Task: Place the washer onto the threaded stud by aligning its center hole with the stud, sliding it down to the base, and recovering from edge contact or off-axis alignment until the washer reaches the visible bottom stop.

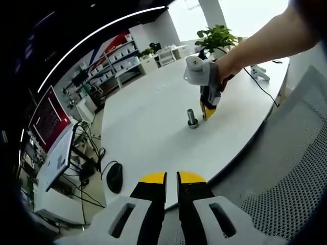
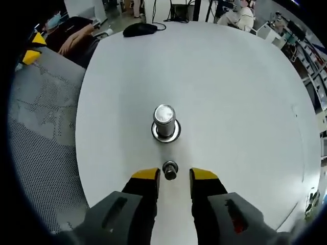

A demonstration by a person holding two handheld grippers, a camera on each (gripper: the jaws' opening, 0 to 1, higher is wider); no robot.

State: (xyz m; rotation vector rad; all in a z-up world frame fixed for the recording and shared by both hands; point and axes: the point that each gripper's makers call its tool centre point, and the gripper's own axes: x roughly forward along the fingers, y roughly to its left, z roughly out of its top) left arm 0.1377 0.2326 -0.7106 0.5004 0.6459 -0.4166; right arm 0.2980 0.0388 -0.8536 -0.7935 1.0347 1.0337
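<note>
On the left of the left gripper view, a black computer mouse [image 1: 114,177] lies near the near edge of the white round tabletop [image 1: 148,127]. The left gripper [image 1: 171,179] hangs off that edge above a grey mesh chair [image 1: 286,173], its yellow-tipped jaws almost together with nothing between them. Toward the middle of the tabletop stands the threaded stud [image 1: 192,118], and just beside it, to the right, the right gripper [image 1: 206,113] points down at the surface.

In the right gripper view the mesh chair [image 2: 41,132] sits off the left edge of the tabletop [image 2: 230,76]. The threaded stud [image 2: 165,121] stands upright on a wide round base flange, mid-table. Just short of it the washer [image 2: 170,169] lies on the tabletop, between the parted jaws of the right gripper [image 2: 174,175]; whether either jaw touches it cannot be told. It is not yet on the stud.

The washer looks like a small metal ring: rigid, light, smooth, so likely to slip or skid if nudged. Lying low on the surface, it is probably best pinched across its outer rim, keeping the centre hole clear for the stud. Tilt in the grip would likely catch its edge on the threads.

No containers are visible on the tabletop.
</note>
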